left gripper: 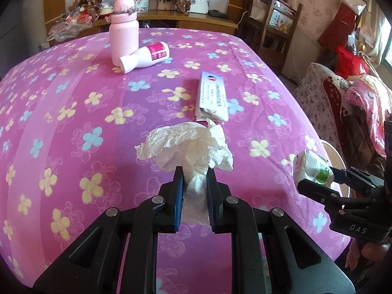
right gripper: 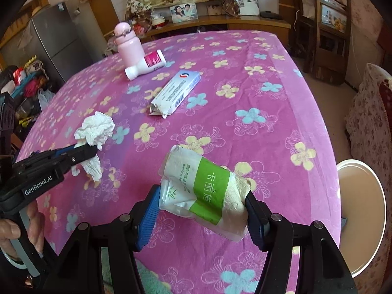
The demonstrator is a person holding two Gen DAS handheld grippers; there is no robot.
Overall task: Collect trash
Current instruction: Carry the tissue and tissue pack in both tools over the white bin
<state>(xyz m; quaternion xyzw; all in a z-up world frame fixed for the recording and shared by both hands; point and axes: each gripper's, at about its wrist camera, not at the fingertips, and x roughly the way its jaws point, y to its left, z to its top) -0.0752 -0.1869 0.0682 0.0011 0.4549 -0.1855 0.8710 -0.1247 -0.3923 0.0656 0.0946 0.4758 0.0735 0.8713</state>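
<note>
My left gripper (left gripper: 194,171) is shut on a crumpled white tissue (left gripper: 188,147) and holds it over the pink flowered tablecloth (left gripper: 73,122). The same tissue (right gripper: 96,128) and left gripper (right gripper: 94,150) show at the left of the right wrist view. My right gripper (right gripper: 203,196) is shut on a green and white tissue packet (right gripper: 205,191) near the table's right edge; the packet (left gripper: 313,170) also shows at the right of the left wrist view. A flattened white box (left gripper: 213,96) lies mid-table.
A pink flask (left gripper: 122,31) stands at the far side with a small white bottle (left gripper: 145,57) lying against it. A white bin (right gripper: 362,215) stands on the floor right of the table. Wooden chairs (left gripper: 272,31) and a patterned sofa (right gripper: 370,122) are at the right.
</note>
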